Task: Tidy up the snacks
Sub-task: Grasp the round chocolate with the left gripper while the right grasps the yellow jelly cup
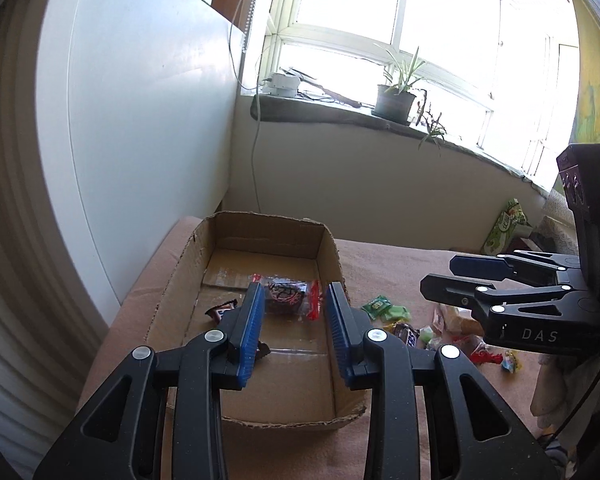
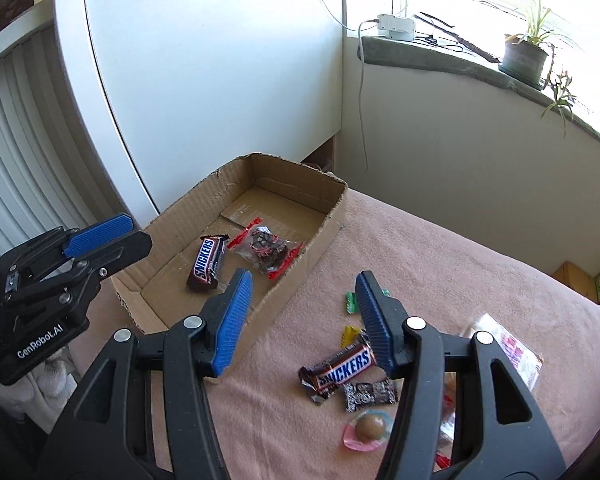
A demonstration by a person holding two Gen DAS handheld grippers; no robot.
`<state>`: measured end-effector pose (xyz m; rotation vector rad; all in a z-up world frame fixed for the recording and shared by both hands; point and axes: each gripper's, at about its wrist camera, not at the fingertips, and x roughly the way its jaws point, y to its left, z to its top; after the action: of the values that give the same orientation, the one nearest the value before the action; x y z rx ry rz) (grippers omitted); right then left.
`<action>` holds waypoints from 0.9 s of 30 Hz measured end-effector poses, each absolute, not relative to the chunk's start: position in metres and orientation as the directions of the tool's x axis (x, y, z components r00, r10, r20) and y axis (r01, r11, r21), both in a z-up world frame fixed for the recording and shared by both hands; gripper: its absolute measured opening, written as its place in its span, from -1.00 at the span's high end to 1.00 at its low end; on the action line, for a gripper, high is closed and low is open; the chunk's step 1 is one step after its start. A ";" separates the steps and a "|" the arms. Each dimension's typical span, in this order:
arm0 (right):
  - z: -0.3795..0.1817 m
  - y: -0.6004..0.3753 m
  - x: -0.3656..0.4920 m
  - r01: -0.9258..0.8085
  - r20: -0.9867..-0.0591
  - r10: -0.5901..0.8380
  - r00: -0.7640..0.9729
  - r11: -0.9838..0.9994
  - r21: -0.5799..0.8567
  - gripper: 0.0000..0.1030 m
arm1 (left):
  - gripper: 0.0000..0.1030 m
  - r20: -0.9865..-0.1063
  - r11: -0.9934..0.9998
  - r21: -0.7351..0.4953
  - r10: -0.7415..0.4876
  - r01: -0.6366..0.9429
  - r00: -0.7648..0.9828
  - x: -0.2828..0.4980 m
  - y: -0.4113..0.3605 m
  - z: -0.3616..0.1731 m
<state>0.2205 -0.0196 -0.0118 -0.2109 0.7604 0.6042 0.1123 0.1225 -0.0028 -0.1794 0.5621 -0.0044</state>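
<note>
A shallow cardboard box (image 1: pixel 336 248) (image 2: pixel 324 236) stands on a pink cloth. Inside it lie a Snickers bar (image 2: pixel 206 264) (image 1: pixel 220 312) and a clear packet with red ends around a dark cake (image 2: pixel 264 248) (image 1: pixel 288 296). My left gripper (image 1: pixel 294 292) (image 2: pixel 138 234) hovers over the box's near half, open and empty. To the right of the box my right gripper (image 2: pixel 304 280) (image 1: pixel 440 274) is open above the box's right wall and the loose snacks, holding nothing. Below it lie a second Snickers (image 2: pixel 340 368) (image 1: pixel 406 334), a dark patterned candy (image 2: pixel 370 394) and a round brown sweet in pink wrap (image 2: pixel 370 428).
Green candies (image 2: pixel 350 302) (image 1: pixel 380 306), a yellow one (image 2: pixel 350 334) and a clear packet with red print (image 2: pixel 508 344) lie on the pink cloth (image 2: pixel 440 260). A white panel (image 2: pixel 220 80) rises behind the box. A potted plant (image 1: pixel 394 100) stands on the windowsill.
</note>
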 end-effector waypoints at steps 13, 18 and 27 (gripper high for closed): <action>-0.027 -0.173 0.189 -0.387 -0.681 0.330 0.654 0.919 0.073 -0.10 | 0.40 -0.543 0.977 -0.199 -0.174 0.075 0.821 0.107 0.056 -0.010; -0.054 -0.197 0.189 -0.312 -0.697 0.293 0.655 0.944 0.104 -0.10 | 0.40 -0.569 0.967 -0.214 -0.237 0.137 0.787 0.111 0.030 -0.030; -0.110 -0.232 0.183 -0.204 -0.736 0.191 0.650 0.976 0.074 -0.10 | 0.40 -0.642 0.947 -0.225 -0.321 0.229 0.696 0.133 -0.011 -0.075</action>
<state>0.1832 -0.2317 -0.1105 -0.0162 0.8342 0.2241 0.1333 -0.0106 -0.0753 -0.1315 0.7405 -0.3077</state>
